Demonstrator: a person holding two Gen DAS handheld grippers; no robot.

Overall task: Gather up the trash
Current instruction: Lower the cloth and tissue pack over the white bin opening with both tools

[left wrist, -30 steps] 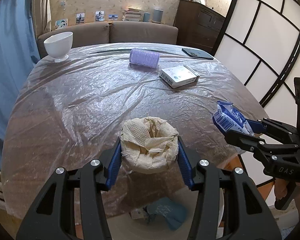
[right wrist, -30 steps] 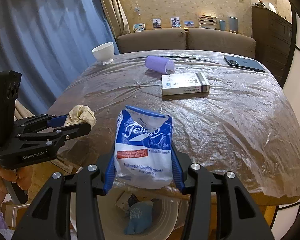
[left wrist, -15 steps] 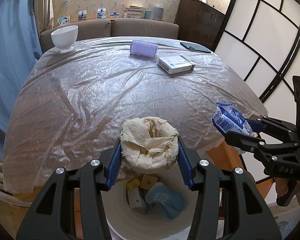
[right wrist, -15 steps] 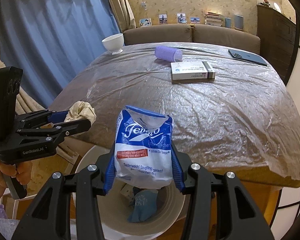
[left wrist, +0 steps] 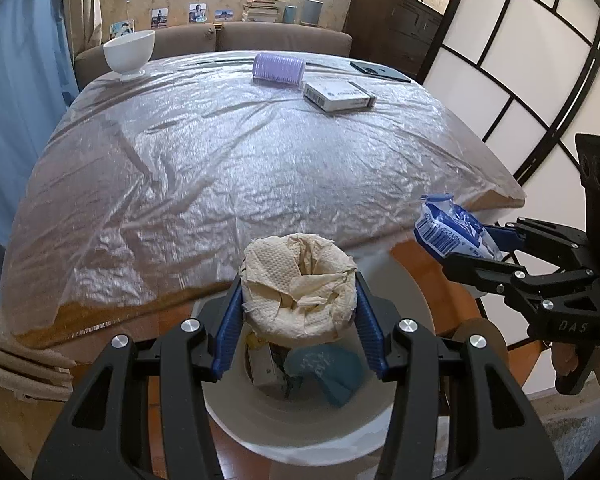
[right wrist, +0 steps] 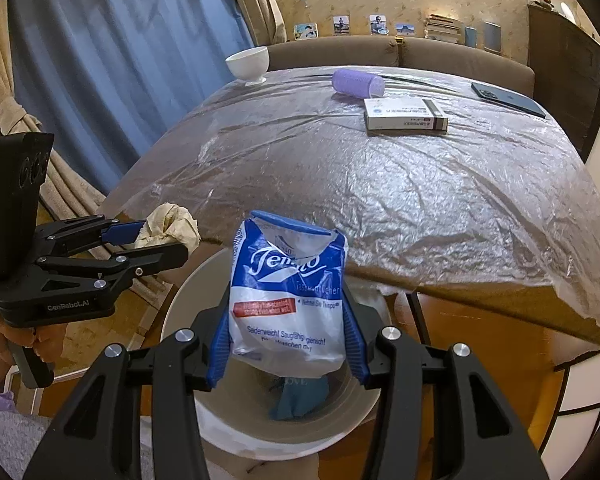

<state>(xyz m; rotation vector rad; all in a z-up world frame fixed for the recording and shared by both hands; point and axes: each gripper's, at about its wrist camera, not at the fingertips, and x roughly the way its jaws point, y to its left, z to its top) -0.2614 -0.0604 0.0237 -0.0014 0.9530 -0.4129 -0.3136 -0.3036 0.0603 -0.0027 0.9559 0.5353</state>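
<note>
My left gripper [left wrist: 298,300] is shut on a crumpled beige paper towel [left wrist: 297,286] and holds it over the open white trash bin [left wrist: 300,432], which has a blue wrapper and a small box inside. My right gripper [right wrist: 285,320] is shut on a blue and white tissue packet [right wrist: 285,292] above the same bin [right wrist: 219,432]. The right gripper with the packet [left wrist: 452,228] shows at the right of the left wrist view. The left gripper with the towel [right wrist: 167,226] shows at the left of the right wrist view.
The table [left wrist: 219,152] has a clear plastic cover and stands just beyond the bin. On it are a white bowl [left wrist: 129,54], a purple roller [left wrist: 279,68], a white box [left wrist: 338,96] and a dark phone [left wrist: 380,71]. A sofa and blue curtain stand behind.
Both grippers have pulled back from the table edge with their loads. The bin has come fully into view beneath them.
</note>
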